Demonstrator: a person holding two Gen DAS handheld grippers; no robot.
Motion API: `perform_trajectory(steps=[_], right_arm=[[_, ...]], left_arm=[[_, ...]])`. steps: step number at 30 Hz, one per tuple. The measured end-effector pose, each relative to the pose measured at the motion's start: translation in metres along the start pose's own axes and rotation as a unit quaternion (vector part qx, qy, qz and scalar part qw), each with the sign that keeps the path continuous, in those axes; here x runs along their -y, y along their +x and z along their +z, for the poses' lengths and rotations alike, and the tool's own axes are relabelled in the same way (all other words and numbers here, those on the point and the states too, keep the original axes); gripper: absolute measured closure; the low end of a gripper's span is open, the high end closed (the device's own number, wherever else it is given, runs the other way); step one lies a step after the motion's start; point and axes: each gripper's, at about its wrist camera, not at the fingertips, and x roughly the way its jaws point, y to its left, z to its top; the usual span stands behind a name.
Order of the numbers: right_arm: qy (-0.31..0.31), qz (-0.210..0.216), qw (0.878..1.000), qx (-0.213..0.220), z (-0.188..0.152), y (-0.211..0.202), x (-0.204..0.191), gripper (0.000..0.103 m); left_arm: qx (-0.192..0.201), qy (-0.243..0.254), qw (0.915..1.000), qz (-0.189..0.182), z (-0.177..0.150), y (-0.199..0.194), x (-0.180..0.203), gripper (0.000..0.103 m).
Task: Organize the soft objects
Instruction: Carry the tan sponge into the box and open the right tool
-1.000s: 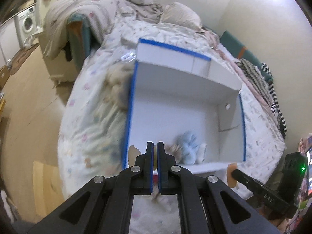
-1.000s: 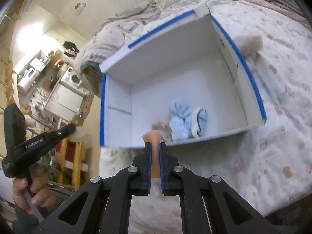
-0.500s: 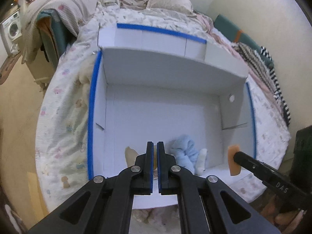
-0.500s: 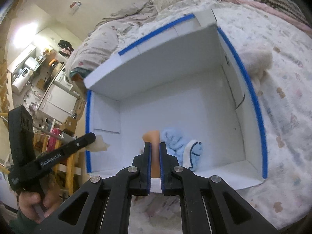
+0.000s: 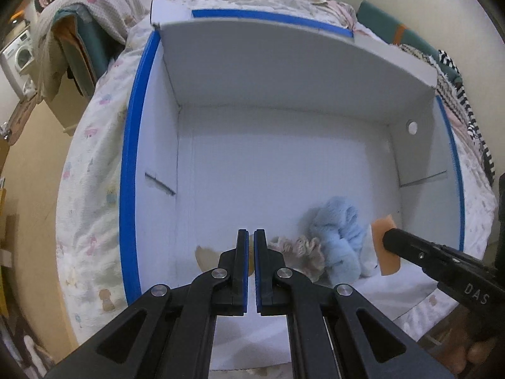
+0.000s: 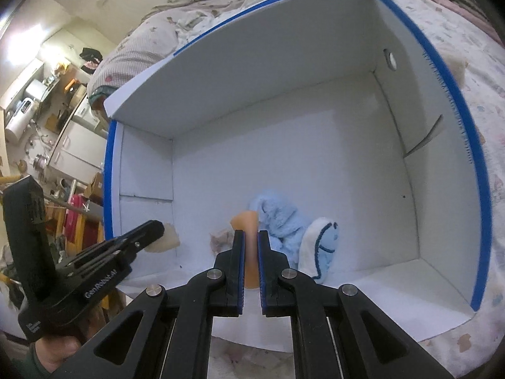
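One white box (image 5: pixel 284 170) with blue-taped rims is sitting open on a bed with a printed quilt (image 5: pixel 91 208), and two black grippers are reaching over its near wall. The left gripper (image 5: pixel 249 240) is clenching a pale beige soft piece (image 5: pixel 205 257), and the right gripper (image 6: pixel 251 243) is clenching one peach-orange soft piece (image 6: pixel 249 221); both pairs of jaws are standing nearly together on the cloth. Inside the box, near the front, three soft objects are lying bunched and touching: one fluffy light-blue item (image 6: pixel 277 221), one white and blue item with dark trim (image 6: pixel 322 246) just beside it, and one frilly beige item (image 5: pixel 300 248). Outside the box, one cream fluffy thing (image 6: pixel 457 69) is resting on the quilt beside the right wall. The left gripper's body is showing "GenRobot.AI" in white lettering; the right gripper's body is showing "DAS". One washing machine (image 5: pixel 19 57) is standing far left.
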Motion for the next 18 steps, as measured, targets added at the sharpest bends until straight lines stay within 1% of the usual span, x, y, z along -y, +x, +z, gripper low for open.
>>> perform_trajectory(steps=[5, 8, 11, 16, 18], right_arm=[[-0.006, -0.01, 1.0, -0.014, -0.0038, 0.0082, 0.0011, 0.094], [-0.01, -0.014, 1.0, -0.021, -0.0062, 0.0103, 0.002, 0.094], [-0.018, -0.023, 0.999, -0.017, -0.0074, 0.0078, 0.0029, 0.094], [-0.015, -0.024, 1.0, -0.012, -0.0077, 0.004, 0.0073, 0.093], [-0.012, -0.024, 1.0, -0.01, -0.0066, 0.0024, 0.0084, 0.09]], left_arm=[[-0.012, -0.009, 0.9999, 0.0, -0.0043, 0.0067, -0.0024, 0.1], [-0.013, -0.004, 0.9999, 0.0, -0.0043, 0.0073, -0.0005, 0.1], [-0.01, 0.004, 0.9999, 0.003, -0.0057, 0.0076, 0.0025, 0.1], [-0.008, 0.011, 0.9998, 0.013, -0.007, 0.0101, 0.0046, 0.1], [-0.011, 0.009, 0.9999, 0.01, -0.0076, 0.0107, 0.0046, 0.1]])
